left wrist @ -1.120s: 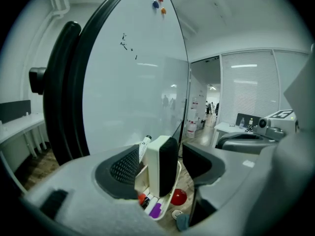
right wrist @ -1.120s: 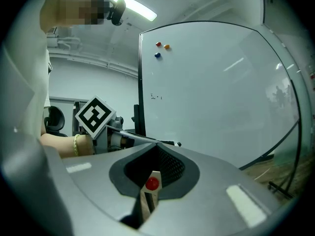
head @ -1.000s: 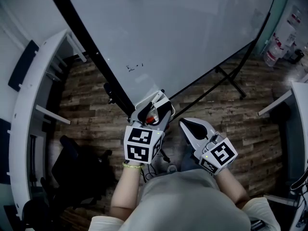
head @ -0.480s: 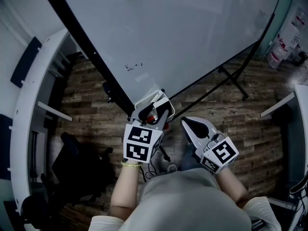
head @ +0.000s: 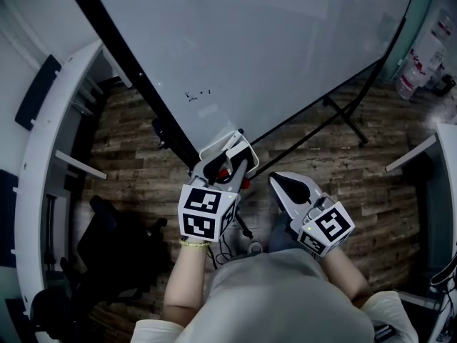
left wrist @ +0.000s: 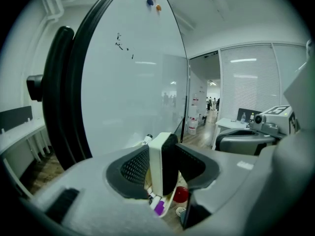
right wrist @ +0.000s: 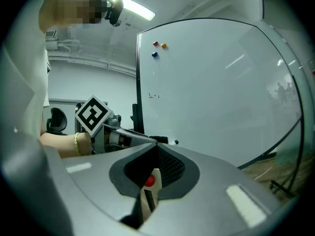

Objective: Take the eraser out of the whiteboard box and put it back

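The left gripper is clamping the upright block eraser, white plastic with a dark felt face, its jaws having just been closing onto it. The eraser is sitting low in the white plastic whiteboard box, above a purple-capped marker. By my reading the taking-out is only starting, with lifting and returning left. The right gripper is idling alongside, jaws together, empty. The large white whiteboard is walling the far side, so free room is lying upward and toward the person.
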Demonstrator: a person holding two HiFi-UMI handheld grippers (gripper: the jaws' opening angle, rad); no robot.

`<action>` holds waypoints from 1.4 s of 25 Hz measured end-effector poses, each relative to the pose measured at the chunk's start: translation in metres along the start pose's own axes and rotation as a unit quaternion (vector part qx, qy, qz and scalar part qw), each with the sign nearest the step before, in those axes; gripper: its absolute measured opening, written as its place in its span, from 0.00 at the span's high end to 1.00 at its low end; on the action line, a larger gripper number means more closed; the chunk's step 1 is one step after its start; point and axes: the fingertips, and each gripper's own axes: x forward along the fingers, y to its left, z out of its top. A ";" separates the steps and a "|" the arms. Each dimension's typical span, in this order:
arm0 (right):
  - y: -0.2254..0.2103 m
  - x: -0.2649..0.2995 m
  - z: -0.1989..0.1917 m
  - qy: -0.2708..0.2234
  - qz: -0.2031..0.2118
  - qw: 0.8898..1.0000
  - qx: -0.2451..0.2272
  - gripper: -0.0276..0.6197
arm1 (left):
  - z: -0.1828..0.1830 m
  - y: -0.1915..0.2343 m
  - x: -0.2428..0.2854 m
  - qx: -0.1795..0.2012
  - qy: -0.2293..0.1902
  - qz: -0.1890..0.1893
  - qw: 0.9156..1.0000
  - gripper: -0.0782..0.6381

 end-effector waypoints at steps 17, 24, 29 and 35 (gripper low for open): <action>0.017 0.002 -0.001 0.000 0.005 1.000 -0.007 0.95 | 0.013 0.009 -0.025 -0.022 -0.037 0.002 0.999 0.65; 0.027 0.006 0.000 -0.004 0.006 1.000 -0.009 0.95 | 0.023 0.013 -0.041 -0.028 -0.060 0.005 0.998 0.65; 0.033 0.008 0.002 -0.006 0.002 1.000 -0.014 0.95 | 0.027 0.019 -0.056 -0.031 -0.082 0.019 0.996 0.65; 0.041 0.007 0.006 -0.010 -0.007 1.000 -0.019 0.95 | 0.029 0.022 -0.080 -0.050 -0.119 0.030 0.991 0.65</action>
